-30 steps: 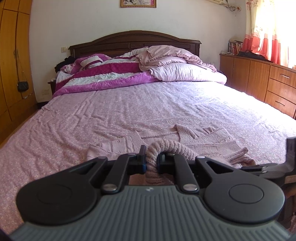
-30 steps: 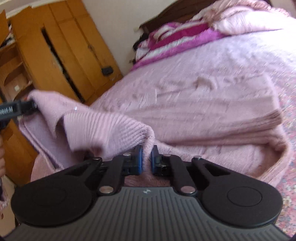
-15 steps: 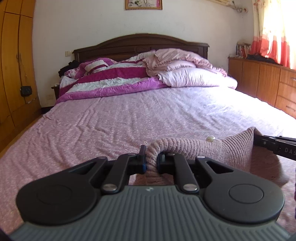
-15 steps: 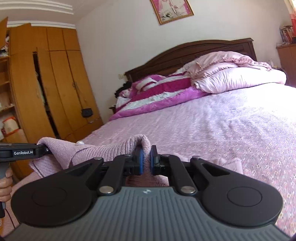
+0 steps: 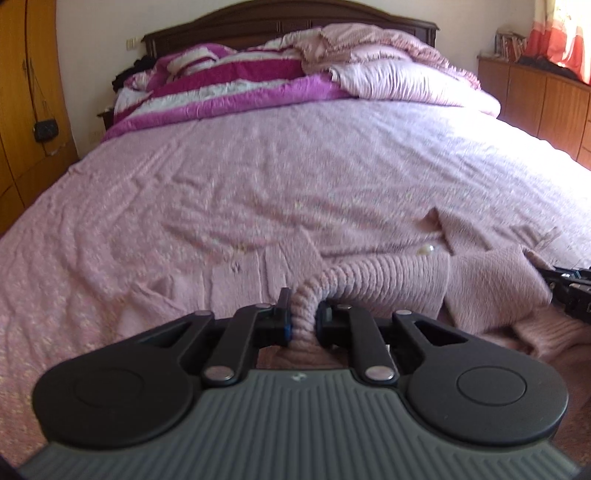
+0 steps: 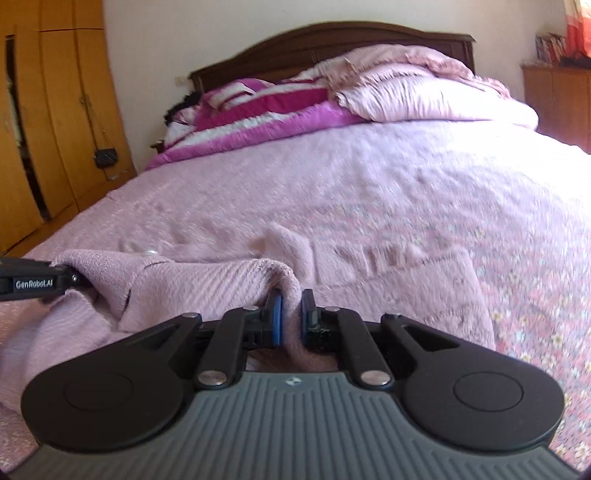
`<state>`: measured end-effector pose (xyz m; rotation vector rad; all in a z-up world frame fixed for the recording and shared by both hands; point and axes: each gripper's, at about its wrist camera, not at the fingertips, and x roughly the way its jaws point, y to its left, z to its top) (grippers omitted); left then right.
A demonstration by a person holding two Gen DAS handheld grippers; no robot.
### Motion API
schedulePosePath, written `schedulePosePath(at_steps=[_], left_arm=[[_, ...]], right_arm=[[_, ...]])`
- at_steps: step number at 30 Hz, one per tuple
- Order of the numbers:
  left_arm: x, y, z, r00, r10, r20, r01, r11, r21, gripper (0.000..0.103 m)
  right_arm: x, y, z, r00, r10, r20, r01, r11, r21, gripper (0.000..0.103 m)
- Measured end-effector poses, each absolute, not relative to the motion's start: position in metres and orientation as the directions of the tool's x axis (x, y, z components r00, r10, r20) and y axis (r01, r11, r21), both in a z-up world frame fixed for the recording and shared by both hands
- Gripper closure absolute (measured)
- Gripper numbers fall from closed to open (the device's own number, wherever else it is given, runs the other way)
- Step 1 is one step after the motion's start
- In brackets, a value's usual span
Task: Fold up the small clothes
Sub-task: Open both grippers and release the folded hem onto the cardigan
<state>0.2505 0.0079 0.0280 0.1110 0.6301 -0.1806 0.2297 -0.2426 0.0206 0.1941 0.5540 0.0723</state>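
A pale pink knitted cardigan (image 5: 388, 273) lies on the bed with a pearl button (image 5: 424, 251) showing near its middle. My left gripper (image 5: 303, 310) is shut on a thick ribbed edge of it, which bulges out between the pads. In the right wrist view the same cardigan (image 6: 207, 284) drapes from my right gripper (image 6: 290, 306), shut on a thinner knit edge. The held edge stretches between the two grippers, low over the flat part of the garment. Each gripper shows in the other's view: the right gripper (image 5: 570, 291) at the right border, the left gripper (image 6: 37, 284) at the left.
The pink flowered bedsheet (image 5: 295, 166) stretches ahead. A purple and white quilt (image 5: 229, 88) and a pink pillow (image 5: 402, 81) are piled by the dark headboard (image 5: 280, 22). A wooden wardrobe (image 6: 55, 122) stands left, a low wooden dresser (image 5: 543, 96) right.
Both grippers have gone forward and down towards the bed with the held edge. The cardigan's flat part has come back into view under them.
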Motion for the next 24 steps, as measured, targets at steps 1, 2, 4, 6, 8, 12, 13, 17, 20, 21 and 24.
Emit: schedulePosePath(at_steps=[1,2,4,6,8,12,13,17,20,21,24], left_arm=[[0.251,0.008,0.025,0.792,-0.130,-0.596,0.195,0.980,0.045,0.088],[0.250,0.007,0.025,0.791,-0.129,-0.598,0.191,0.981,0.042,0.084],[0.249,0.008,0.025,0.787,-0.119,-0.605,0.179,0.983,0.039,0.075],[0.246,0.011,0.028,0.784,-0.112,-0.611,0.161,0.987,0.026,0.064],[0.242,0.016,0.032,0.779,-0.114,-0.617,0.150,0.989,0.006,0.055],[0.229,0.023,0.045,0.780,-0.120,-0.614,0.142,0.990,-0.013,0.052],[0.224,0.024,0.049,0.783,-0.120,-0.610,0.141,0.990,-0.014,0.048],[0.202,0.027,0.062,0.802,-0.112,-0.587,0.138,0.990,0.000,0.042],[0.186,0.028,0.069,0.804,-0.119,-0.582,0.143,0.990,-0.005,0.042],[0.181,0.027,0.070,0.802,-0.126,-0.583,0.149,0.989,-0.010,0.042],[0.165,0.026,0.072,0.799,-0.140,-0.585,0.164,0.986,-0.011,0.042]], right_arm=[[0.232,-0.243,0.018,0.844,0.121,-0.522,-0.013,0.979,0.205,0.093],[0.232,-0.243,0.016,0.844,0.119,-0.524,-0.009,0.978,0.207,0.089],[0.234,-0.244,0.015,0.844,0.119,-0.524,-0.006,0.977,0.213,0.076],[0.231,-0.246,0.017,0.847,0.114,-0.520,0.006,0.975,0.224,0.066],[0.226,-0.249,0.022,0.850,0.117,-0.513,0.013,0.970,0.242,0.059],[0.206,-0.253,0.036,0.867,0.111,-0.486,0.023,0.965,0.262,0.054],[0.199,-0.253,0.041,0.871,0.110,-0.479,0.025,0.963,0.267,0.053],[0.176,-0.255,0.054,0.885,0.108,-0.453,0.026,0.959,0.281,0.048],[0.158,-0.250,0.061,0.893,0.109,-0.437,0.016,0.962,0.273,0.047],[0.153,-0.248,0.062,0.894,0.112,-0.434,0.010,0.963,0.268,0.047],[0.136,-0.238,0.065,0.897,0.119,-0.425,-0.008,0.968,0.253,0.045]])
